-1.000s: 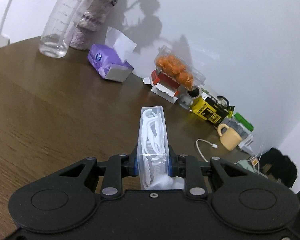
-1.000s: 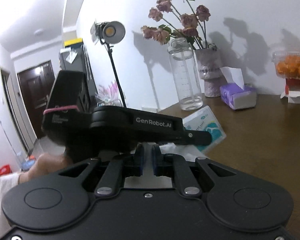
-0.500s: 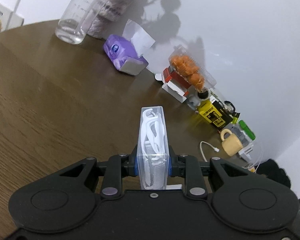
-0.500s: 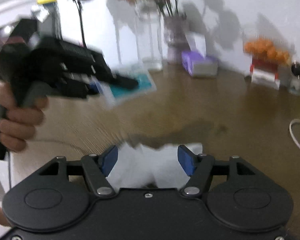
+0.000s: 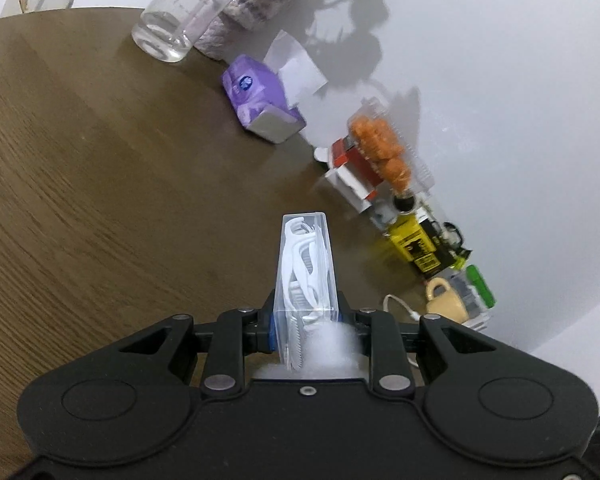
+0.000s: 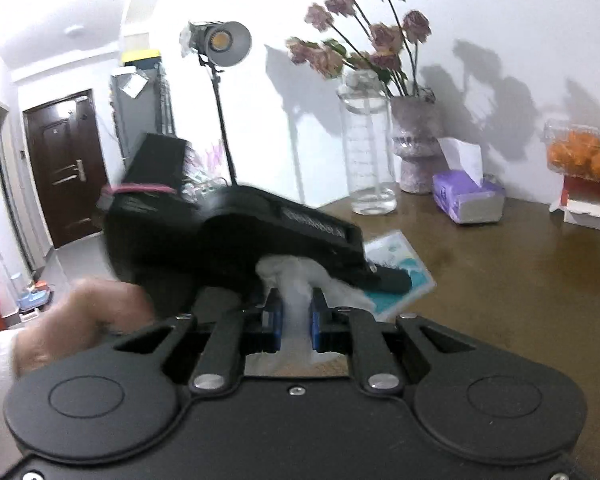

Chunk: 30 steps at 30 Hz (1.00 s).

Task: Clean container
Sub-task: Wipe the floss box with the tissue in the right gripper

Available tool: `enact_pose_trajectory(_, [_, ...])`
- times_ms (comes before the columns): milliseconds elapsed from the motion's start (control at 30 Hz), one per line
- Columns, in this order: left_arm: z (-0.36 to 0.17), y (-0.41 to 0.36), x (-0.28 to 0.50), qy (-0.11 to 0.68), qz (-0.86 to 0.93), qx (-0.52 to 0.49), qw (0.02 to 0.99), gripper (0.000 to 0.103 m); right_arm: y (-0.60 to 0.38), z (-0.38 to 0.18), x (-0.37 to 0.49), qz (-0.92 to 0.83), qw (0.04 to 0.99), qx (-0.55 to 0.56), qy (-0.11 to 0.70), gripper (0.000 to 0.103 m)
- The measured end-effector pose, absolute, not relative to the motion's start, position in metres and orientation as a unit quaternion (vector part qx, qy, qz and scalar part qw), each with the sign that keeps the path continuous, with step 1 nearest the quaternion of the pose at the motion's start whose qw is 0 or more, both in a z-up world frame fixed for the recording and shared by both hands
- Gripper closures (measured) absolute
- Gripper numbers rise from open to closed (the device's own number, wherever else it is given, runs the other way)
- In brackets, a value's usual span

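My left gripper [image 5: 305,320] is shut on a clear plastic container [image 5: 305,264] of white floss picks and holds it above the brown table. My right gripper [image 6: 296,314] is shut on a white tissue wad [image 6: 296,280]. The tissue presses against the underside of the left gripper body [image 6: 236,236] and the container's teal-labelled face [image 6: 400,276]. In the left wrist view the tissue [image 5: 332,344] shows at the container's near right side.
Along the wall stand a clear water bottle [image 6: 366,148], a vase of flowers [image 6: 416,160], a purple tissue box [image 5: 260,100], a pack of oranges [image 5: 380,152], small boxes and a yellow mug [image 5: 446,300]. A white cable [image 5: 400,308] lies nearby.
My right gripper was open with the tissue loose half a second ago; it has shut on the tissue and swung back up against the container. The left gripper tilted, still holding the container.
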State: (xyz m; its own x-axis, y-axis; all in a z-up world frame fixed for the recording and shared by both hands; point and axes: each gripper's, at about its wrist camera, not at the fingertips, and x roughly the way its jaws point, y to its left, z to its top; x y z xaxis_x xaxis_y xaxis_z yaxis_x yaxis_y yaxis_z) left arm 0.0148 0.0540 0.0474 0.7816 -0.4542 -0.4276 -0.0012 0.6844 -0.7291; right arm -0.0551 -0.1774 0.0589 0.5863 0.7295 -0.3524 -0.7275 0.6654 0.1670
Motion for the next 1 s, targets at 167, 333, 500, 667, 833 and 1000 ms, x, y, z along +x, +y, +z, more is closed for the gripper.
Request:
enact_pose_trajectory(167, [0.055, 0.066, 0.010, 0.300, -0.176, -0.383, 0.856, 0.078, -0.198, 0.033, -0.047, 0.362, 0.902, 0.015, 0.233, 0.089])
enact_pose_trajectory(333, [0.058, 0.053, 0.001, 0.302, -0.236, -0.340, 0.859, 0.078, -0.231, 0.050, -0.036, 0.322, 0.922, 0.069, 0.202, 0.089])
enact_pose_trajectory(500, [0.055, 0.063, 0.001, 0.282, -0.252, -0.403, 0.834, 0.078, -0.242, 0.058, -0.029, 0.312, 0.924, 0.076, 0.205, 0.089])
enact_pose_trajectory(667, [0.053, 0.072, 0.000, 0.272, -0.281, -0.453, 0.801, 0.078, -0.231, 0.045, -0.055, 0.424, 0.873, 0.098, 0.221, 0.089])
enact_pose_trajectory(833, [0.057, 0.070, -0.008, 0.276, -0.304, -0.422, 0.808, 0.078, -0.258, 0.039, -0.028, 0.354, 0.894, 0.174, 0.212, 0.089])
enact_pose_trajectory(1000, [0.056, 0.068, -0.005, 0.273, -0.293, -0.417, 0.816, 0.078, -0.263, 0.040, -0.020, 0.378, 0.875, 0.200, 0.228, 0.089])
